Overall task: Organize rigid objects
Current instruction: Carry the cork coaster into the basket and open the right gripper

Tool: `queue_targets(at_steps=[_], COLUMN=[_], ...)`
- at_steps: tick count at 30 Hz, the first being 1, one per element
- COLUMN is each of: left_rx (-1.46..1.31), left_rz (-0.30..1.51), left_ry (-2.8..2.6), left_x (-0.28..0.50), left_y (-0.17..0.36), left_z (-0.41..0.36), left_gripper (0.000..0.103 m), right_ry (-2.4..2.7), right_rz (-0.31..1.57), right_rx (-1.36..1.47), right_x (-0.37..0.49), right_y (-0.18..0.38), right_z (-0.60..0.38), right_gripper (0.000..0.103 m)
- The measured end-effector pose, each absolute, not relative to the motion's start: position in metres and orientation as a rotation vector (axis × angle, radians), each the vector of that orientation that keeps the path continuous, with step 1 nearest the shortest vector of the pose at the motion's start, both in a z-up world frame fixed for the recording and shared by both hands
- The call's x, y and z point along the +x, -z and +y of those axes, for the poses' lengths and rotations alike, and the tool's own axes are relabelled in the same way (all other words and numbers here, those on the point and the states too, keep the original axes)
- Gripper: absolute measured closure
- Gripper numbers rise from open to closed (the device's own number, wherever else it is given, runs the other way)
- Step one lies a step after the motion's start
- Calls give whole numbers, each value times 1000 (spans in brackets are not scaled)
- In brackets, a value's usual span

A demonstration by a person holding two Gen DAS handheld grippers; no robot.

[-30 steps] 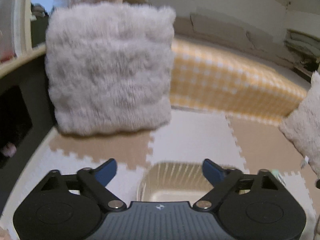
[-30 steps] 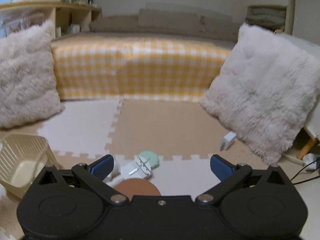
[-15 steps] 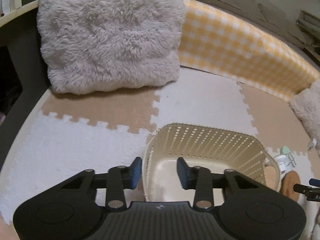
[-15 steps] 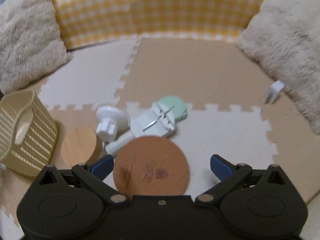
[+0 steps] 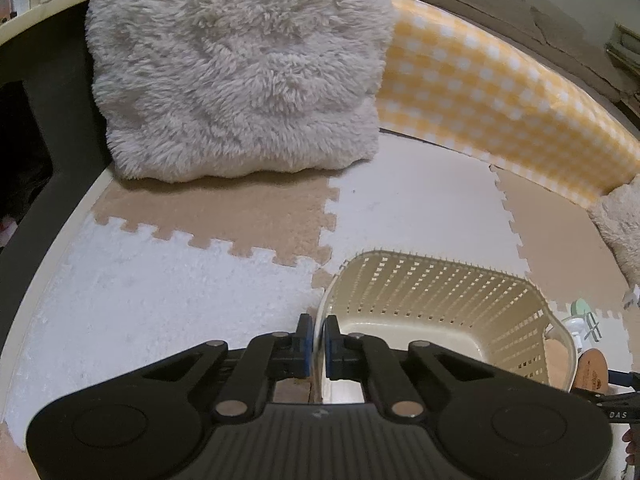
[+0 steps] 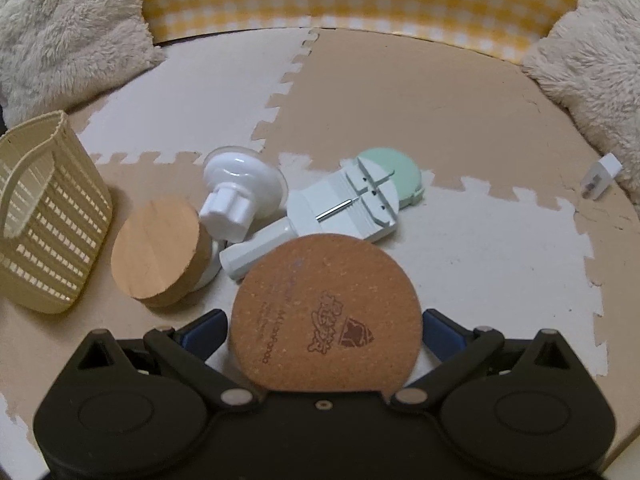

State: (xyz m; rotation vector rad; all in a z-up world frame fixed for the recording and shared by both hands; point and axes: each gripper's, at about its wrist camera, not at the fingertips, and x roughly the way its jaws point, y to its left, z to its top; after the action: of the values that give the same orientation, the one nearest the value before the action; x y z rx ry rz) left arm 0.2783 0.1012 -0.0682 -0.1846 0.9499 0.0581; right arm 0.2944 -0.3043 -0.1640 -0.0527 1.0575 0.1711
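My left gripper point(image 5: 316, 342) has its blue pads clamped on the near rim of the cream perforated plastic basket point(image 5: 440, 292), one pad outside the wall and one inside, so I judge the basket steadied for loading. My right gripper point(image 6: 324, 330) stands wide apart, its fingers either side of the round cork coaster with a printed crest point(image 6: 326, 312); the pads look clear of its edge, though I cannot tell whether they reach its level. The coaster lies flat on the foam puzzle mat point(image 6: 500, 248), just in front of a white plastic suction-cup holder point(image 6: 240, 192), a pale green ribbed tool point(image 6: 352, 204) and a thick wooden disc point(image 6: 158, 248), with the basket well to the left.

To do this step well, I think I should bring the fingers right down to the mat before squeezing, since a thin flat disc offers only its edge. I keep the squeeze centred across the widest part, or it may squirt out toward the white holder. The left grip should stay firm.
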Motion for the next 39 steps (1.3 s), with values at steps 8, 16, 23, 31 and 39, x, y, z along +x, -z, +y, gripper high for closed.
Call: queue_targets(at_steps=[8, 16, 23, 31, 39], left_rx=[-198, -185, -169, -177, -209], left_rz=[958, 969, 982, 978, 975], left_ry=[-45, -44, -43, -42, -37], left_x=[280, 281, 282, 281, 281], left_y=[68, 70, 72, 71, 71], left_z=[104, 103, 101, 101, 104], left_gripper=[97, 97, 97, 97, 97], right_ry=[-169, -135, -203, -348, -433], right_rz=[1096, 936, 783, 749, 813], right_rx=[-69, 68, 85, 91, -25], right_x=[299, 292, 272, 269, 280], right_y=[159, 108, 61, 34, 45], right_z=[-300, -300, -265, -200, -125], right_gripper=[2, 3, 2, 2, 2])
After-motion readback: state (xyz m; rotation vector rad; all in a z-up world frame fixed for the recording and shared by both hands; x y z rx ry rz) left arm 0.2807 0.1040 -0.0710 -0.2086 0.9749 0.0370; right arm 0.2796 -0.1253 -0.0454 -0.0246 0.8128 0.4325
